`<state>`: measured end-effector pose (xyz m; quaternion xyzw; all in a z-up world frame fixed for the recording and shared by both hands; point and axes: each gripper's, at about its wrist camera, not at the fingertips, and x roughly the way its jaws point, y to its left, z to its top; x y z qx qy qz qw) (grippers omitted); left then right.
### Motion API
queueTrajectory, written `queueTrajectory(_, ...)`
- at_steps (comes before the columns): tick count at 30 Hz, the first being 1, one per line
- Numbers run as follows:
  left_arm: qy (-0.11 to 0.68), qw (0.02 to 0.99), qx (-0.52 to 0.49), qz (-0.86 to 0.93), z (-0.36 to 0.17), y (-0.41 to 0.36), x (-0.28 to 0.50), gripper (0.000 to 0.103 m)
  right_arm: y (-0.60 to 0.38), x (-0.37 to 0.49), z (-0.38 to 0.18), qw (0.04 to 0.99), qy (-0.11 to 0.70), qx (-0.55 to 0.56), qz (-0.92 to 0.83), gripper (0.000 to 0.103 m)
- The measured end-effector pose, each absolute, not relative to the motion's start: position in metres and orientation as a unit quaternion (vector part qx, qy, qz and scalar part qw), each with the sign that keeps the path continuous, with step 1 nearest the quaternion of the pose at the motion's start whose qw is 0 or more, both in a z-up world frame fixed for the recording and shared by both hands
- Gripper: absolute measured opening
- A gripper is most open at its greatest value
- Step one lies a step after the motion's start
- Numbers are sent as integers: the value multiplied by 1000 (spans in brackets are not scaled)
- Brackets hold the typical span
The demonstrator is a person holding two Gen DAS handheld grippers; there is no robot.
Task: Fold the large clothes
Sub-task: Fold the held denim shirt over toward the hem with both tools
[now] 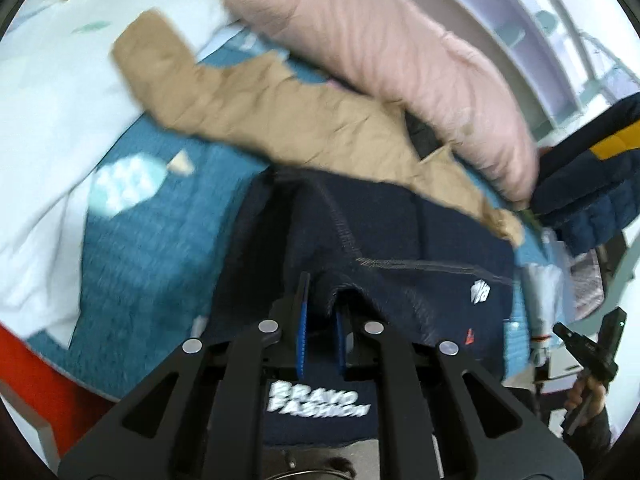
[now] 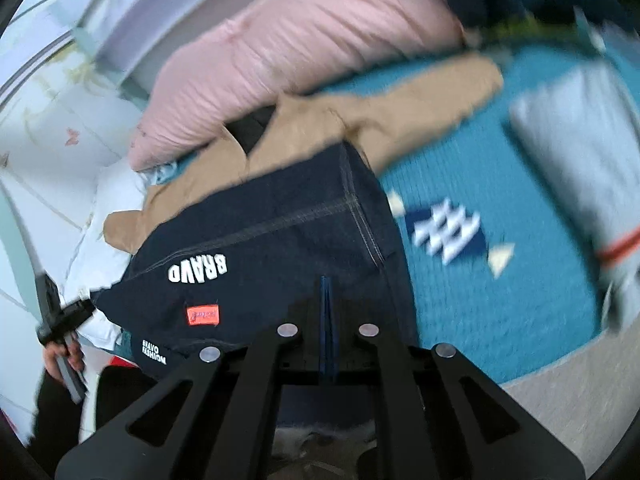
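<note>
Left wrist view: the left gripper is pinched narrow on a fold of the navy garment, which lies over the teal bedspread with a tan garment and pink pillow behind it.

Right wrist view: the right gripper is clamped tight on the navy garment's edge, white "BRAVO" lettering showing, over the same teal bedspread.
</note>
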<state>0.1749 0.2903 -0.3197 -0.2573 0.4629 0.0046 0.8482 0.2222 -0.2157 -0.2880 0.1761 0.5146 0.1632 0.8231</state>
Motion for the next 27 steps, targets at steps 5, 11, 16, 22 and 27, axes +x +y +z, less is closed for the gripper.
queueTrajectory(5, 471, 833, -288, 11, -341, 297, 168, 11, -232, 230, -334, 776, 524, 318, 146, 10)
queueTrajectory(11, 478, 831, -285, 15, -342, 298, 174, 11, -235, 265, -351, 772, 507, 369, 107, 40)
queueTrajectory(16, 485, 826, -287, 15, -349, 301, 179, 11, -229, 288, -369, 777, 534, 326, 62, 42)
queueTrajectory(22, 493, 821, -289, 17, -356, 300, 181, 11, -225, 307, -388, 768, 537, 341, 77, 30)
queueTrajectory(27, 485, 825, -291, 15, -347, 300, 179, 11, -224, 295, -365, 784, 513, 334, 101, 9)
